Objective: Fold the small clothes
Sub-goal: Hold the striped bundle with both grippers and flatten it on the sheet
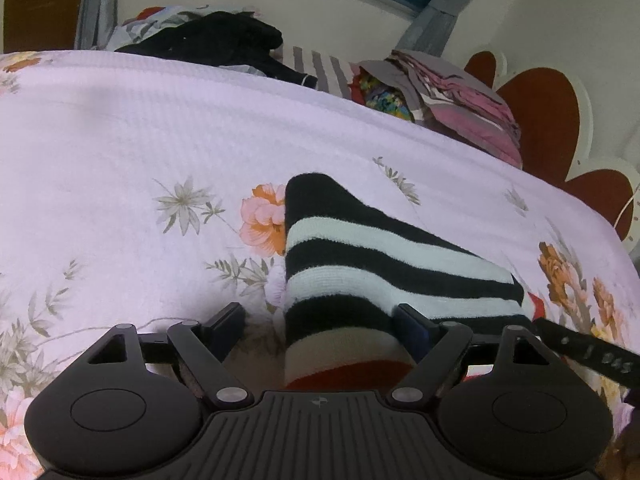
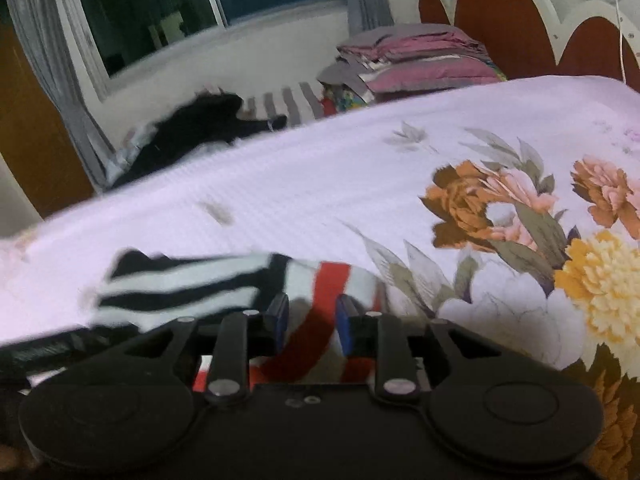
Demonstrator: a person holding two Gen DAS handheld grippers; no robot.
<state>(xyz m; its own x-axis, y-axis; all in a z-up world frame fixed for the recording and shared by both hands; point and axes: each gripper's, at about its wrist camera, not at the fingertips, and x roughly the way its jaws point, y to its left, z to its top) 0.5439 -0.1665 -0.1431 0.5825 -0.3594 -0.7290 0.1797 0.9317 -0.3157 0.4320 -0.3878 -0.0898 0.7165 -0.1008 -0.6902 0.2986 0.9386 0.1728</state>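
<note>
we have the striped sock (image 1: 360,256) lying on the bed (image 1: 140,128), our right gripper (image 2: 312,316) with fingers narrow, pinching its red-striped end, our left gripper (image 1: 320,320) wide around it, the fold barely begun.

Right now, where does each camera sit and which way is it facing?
Left wrist: on the left hand-held gripper, angled down across the bed at the striped garment; its own open fingers show, and the right one's tip at the right edge.
Right wrist: on the right hand-held gripper, facing the headboard; its fingers pinch the garment's red-striped end.
Shared: garment, floral bedspread, folded stack, window.
</note>
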